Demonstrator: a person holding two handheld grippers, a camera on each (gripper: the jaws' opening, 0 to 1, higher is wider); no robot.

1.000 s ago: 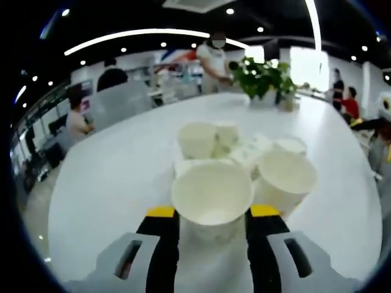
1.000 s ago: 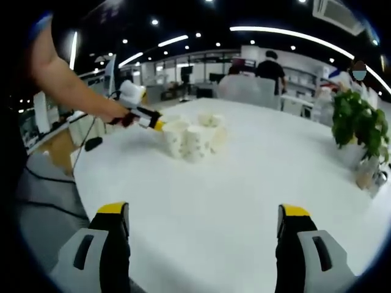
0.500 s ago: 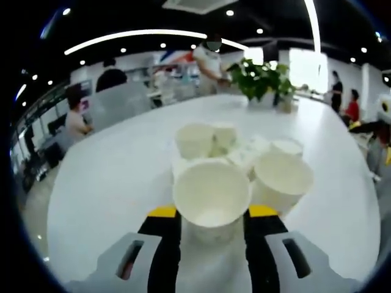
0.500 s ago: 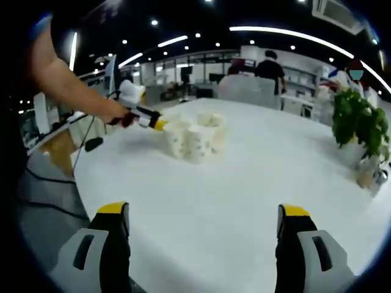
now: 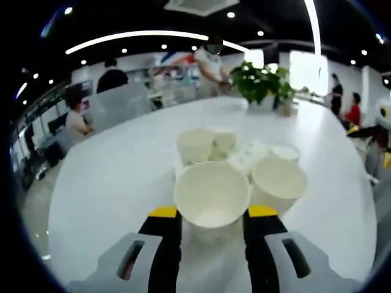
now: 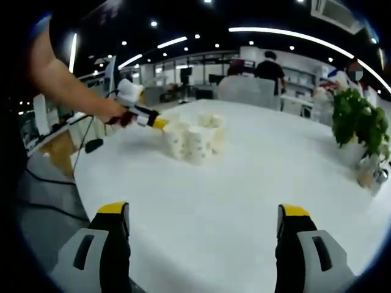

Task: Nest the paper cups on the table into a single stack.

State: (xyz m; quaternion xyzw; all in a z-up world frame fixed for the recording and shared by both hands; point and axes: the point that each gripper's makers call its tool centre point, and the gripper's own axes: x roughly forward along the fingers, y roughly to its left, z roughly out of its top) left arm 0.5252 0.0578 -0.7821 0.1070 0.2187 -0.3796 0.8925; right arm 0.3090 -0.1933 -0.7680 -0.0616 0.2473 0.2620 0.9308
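In the left gripper view, the left tongs [image 5: 212,212] are gripping a white paper cup [image 5: 212,196] between their yellow-tipped jaws, just in front of the other cups [image 5: 244,159] clustered on the white worktop [image 5: 110,183]. A potted plant [image 5: 261,82] is standing farther back.

In the right gripper view, the right tongs [image 6: 204,213] are hanging spread wide over bare worktop, well apart from the cups.
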